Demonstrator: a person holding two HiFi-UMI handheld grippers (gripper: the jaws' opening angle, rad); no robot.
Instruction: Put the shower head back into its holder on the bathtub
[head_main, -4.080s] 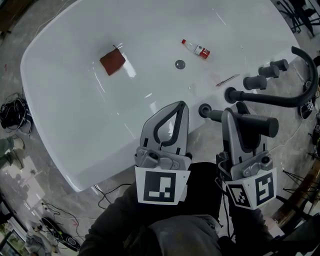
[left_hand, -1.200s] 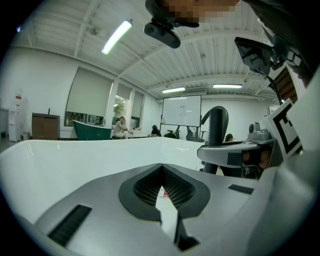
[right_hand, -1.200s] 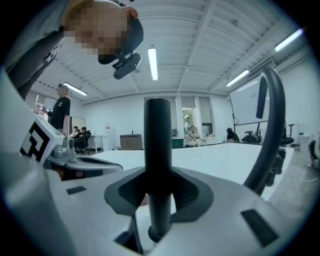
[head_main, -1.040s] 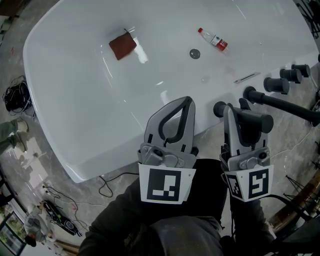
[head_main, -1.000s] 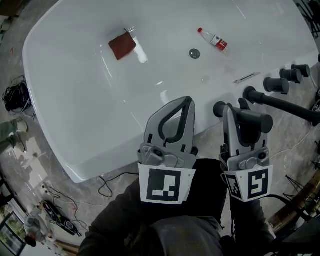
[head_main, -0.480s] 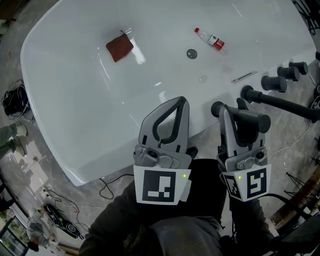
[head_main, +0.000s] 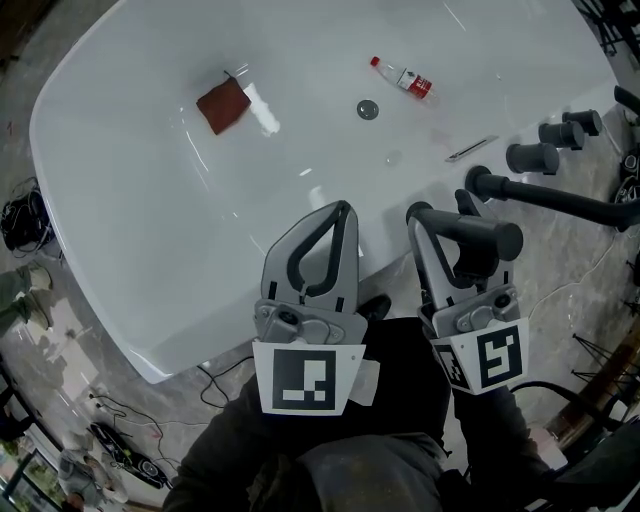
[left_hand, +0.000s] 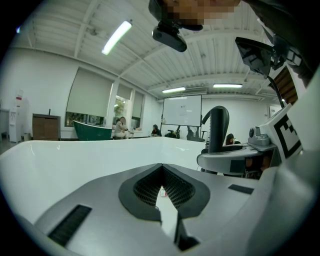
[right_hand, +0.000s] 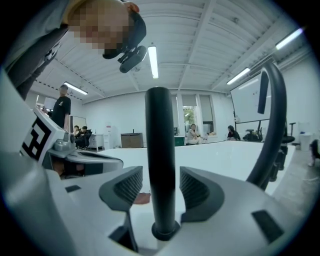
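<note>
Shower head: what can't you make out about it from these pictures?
- Head view: the right gripper overlaps the shower head where it meets the holder; seating unclear.
- Right gripper view: it stands between the opening jaws, untouched; its spray face doesn't show.

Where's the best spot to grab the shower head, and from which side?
Grip the shower head on its straight stem just above the holder, coming in level from the person's side. It stands upright and slim, fitting between the right gripper's opening jaws.

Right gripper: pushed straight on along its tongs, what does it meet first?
The shower head, upright between the opening tongs of the right gripper, pads off it; probably at once, though depth is unclear.
</note>
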